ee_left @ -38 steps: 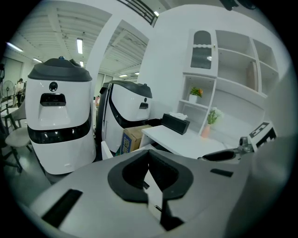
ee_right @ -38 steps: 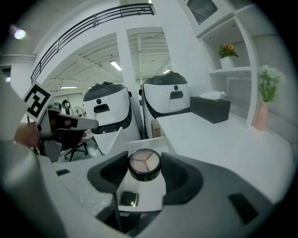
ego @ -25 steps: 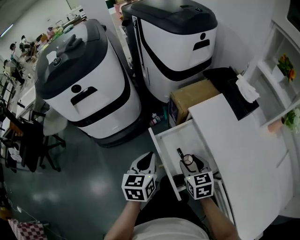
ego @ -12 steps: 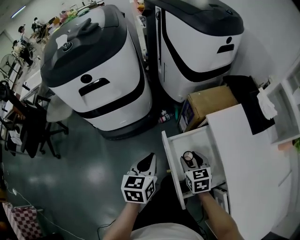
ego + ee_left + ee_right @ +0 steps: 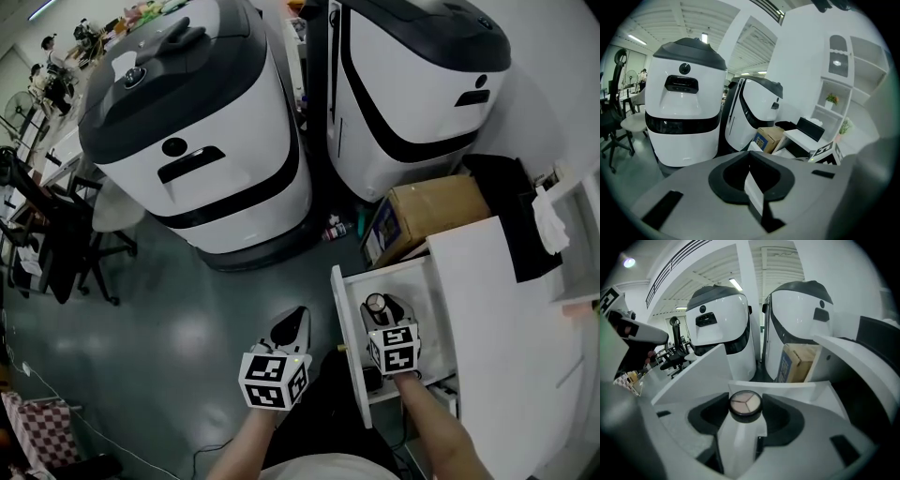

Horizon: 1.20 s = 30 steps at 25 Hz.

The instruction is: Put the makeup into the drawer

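A round black makeup compact [image 5: 745, 405] with pale powder segments sits at the tips of my right gripper [image 5: 746, 414], which is shut on it. In the head view the makeup compact [image 5: 376, 305] hangs over the inside of the open white drawer [image 5: 349, 319], ahead of my right gripper [image 5: 386, 310]. A dark item [image 5: 371, 378] lies in the drawer near its front edge. My left gripper [image 5: 292, 324] is shut, holds nothing, and hovers over the floor to the left of the drawer. In the left gripper view, the left gripper [image 5: 751, 180] shows its jaws closed together.
Two big white-and-black robot bases [image 5: 202, 141] [image 5: 422, 84] stand beyond the drawer. A cardboard box [image 5: 427, 214] sits on the floor by the white desk [image 5: 506, 319]. Office chairs [image 5: 56, 234] stand at the left. A white shelf unit [image 5: 572, 244] is at the right.
The view has shifted so the drawer sits farther right and lower. My right gripper with the compact has stayed over the open drawer; the left gripper has barely moved.
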### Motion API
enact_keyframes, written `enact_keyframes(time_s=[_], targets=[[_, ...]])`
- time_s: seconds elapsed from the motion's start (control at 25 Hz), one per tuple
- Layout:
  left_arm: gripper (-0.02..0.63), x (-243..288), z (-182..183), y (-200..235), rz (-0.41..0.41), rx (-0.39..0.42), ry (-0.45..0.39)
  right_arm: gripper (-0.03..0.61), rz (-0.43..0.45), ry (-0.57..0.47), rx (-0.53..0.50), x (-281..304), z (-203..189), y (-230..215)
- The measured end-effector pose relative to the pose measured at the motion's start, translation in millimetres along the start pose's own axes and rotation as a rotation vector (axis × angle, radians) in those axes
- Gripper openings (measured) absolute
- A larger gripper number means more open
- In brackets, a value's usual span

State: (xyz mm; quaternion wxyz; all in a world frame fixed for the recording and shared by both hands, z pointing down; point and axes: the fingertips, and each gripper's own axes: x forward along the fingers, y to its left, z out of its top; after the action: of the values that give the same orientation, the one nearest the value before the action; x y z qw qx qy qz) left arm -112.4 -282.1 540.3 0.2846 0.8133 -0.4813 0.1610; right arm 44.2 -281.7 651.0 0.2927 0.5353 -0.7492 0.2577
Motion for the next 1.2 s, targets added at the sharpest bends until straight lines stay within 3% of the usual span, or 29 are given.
enact_keyframes(time_s=[1.2], targets=[[0.003, 7.8, -20.1, 24.5, 0.072, -0.045, 0.037, 0.224, -0.022, 0.166, -0.001, 80.3, -47.1, -24.7]])
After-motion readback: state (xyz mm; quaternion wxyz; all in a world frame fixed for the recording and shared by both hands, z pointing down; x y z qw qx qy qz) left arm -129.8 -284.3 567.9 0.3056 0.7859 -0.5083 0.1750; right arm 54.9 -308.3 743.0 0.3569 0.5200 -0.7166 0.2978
